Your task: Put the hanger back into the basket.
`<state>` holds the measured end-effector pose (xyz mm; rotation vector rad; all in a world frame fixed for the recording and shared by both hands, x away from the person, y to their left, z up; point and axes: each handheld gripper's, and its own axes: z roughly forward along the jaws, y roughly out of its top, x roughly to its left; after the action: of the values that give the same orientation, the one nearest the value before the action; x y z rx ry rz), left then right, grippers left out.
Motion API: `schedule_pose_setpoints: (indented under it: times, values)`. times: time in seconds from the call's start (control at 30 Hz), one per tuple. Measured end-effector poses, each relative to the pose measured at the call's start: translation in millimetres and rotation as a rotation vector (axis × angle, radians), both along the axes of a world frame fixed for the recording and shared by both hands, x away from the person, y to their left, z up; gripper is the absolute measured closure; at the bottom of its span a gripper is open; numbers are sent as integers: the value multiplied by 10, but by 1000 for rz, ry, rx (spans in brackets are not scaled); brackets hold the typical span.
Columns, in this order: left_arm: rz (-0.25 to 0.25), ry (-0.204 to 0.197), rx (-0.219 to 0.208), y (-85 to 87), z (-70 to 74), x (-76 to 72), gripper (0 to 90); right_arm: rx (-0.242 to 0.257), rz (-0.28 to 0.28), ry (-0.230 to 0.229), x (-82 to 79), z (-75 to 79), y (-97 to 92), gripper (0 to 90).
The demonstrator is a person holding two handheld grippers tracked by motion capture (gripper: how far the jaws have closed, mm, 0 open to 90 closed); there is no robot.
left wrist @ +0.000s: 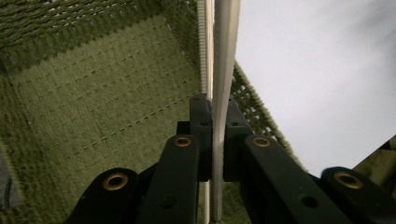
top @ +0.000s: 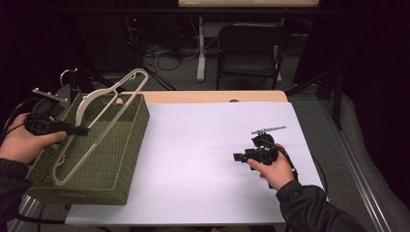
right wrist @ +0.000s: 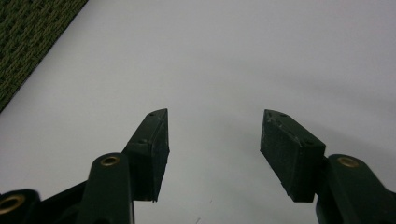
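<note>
A cream plastic hanger (top: 99, 121) lies tilted across the top of a green woven basket (top: 116, 159) at the table's left, its hook poking past the far rim. My left gripper (top: 82, 130) is shut on one of the hanger's arms above the basket. In the left gripper view the pale bar (left wrist: 223, 70) runs straight up between the closed jaws, with the basket floor (left wrist: 102, 107) below. My right gripper (top: 238, 157) rests low over the white sheet at the right, jaws open and empty; its fingers (right wrist: 154, 149) frame bare white surface.
A white sheet (top: 203, 145) covers most of the wooden table (top: 203, 96). A black folding chair (top: 251, 48) and cables stand behind the table's far edge. A basket corner (right wrist: 28, 42) lies at the upper left of the right gripper view.
</note>
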<state>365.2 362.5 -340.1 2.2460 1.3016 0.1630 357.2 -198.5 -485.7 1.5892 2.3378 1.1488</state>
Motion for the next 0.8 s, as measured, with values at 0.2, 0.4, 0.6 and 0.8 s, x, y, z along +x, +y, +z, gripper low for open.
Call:
schedule_pose_setpoints:
  times: [0.2,0.4,0.6,0.8]
  values:
    - [-32,1,61,154,-26,83,872,-4,-2,0,1,-4,-4,419]
    - [-47,5,104,313,-100,163,872,-5,-8,0,4,-27,-13,418]
    - [-106,11,130,435,-175,207,872,-7,-9,1,8,-31,-24,418]
    - [-142,32,174,479,-303,218,871,3,-17,-4,7,-33,-54,407]
